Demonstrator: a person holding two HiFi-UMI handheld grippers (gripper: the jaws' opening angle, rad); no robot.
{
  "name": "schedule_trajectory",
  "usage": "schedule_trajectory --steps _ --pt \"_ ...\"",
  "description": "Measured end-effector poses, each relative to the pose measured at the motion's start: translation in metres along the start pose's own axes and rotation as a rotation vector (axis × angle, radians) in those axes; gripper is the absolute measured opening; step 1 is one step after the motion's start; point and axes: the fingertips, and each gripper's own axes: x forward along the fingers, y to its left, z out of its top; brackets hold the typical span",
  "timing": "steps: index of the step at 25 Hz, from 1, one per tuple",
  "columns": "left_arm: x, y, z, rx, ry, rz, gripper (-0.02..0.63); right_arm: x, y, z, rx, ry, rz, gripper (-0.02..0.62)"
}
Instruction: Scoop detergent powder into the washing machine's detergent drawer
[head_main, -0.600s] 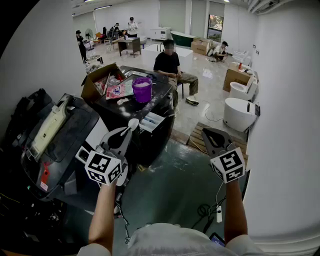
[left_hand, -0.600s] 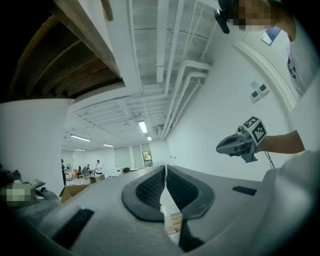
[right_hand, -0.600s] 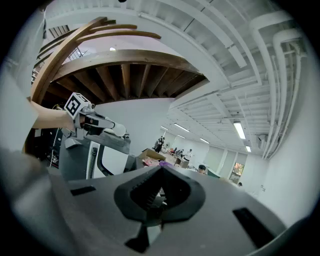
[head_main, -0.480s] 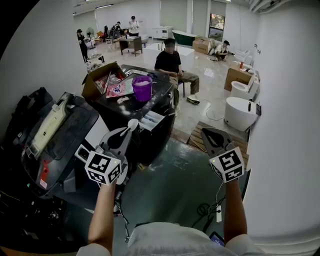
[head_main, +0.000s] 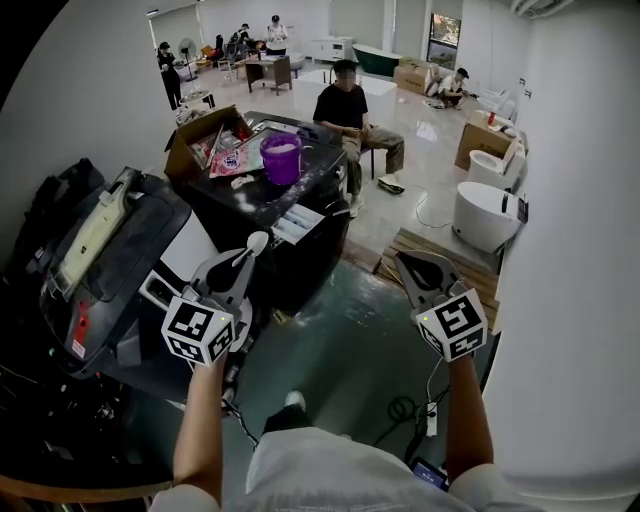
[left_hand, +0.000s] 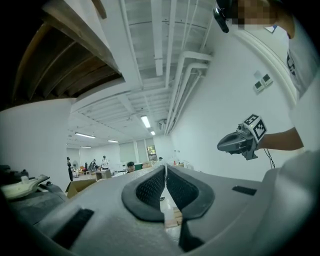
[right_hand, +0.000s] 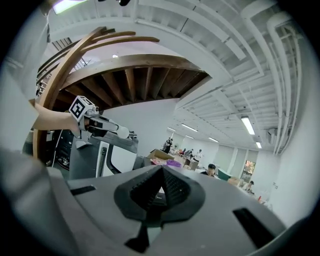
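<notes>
At your left side, your left gripper (head_main: 240, 264) has its claw pinched on the handle of the white scoop (head_main: 259, 243), whose bowl pokes out past the tips. Your right gripper (head_main: 410, 268) hangs well apart to the right, claw pressed together on nothing. Ahead of the scoop, the detergent drawer (head_main: 298, 226) stands pulled out of the black washing machine (head_main: 320, 180), and neither gripper touches it. On the machine's top sits the purple tub (head_main: 281, 160) of white powder, beside a cardboard box (head_main: 195, 150)
</notes>
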Motion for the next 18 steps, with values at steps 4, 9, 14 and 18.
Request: schedule_trajectory --steps 4,9,14,18 --pt "0.014 0.011 -0.009 -0.006 0.006 0.005 0.014 0.018 -0.006 -0.008 -0.021 0.021 0.004 0.003" --pt "0.046 0.048 -0.021 -0.005 0.003 0.019 0.014 0.061 -0.023 -0.017 -0.062 0.039 0.006 0.004" --pt "0.106 0.108 -0.036 -0.01 -0.013 0.021 0.014 0.135 -0.06 -0.017 -0.066 0.045 -0.006 0.003" --pt "0.16 0.163 -0.044 -0.012 -0.012 0.016 0.014 0.202 -0.092 -0.011 -0.057 0.054 -0.023 0.004"
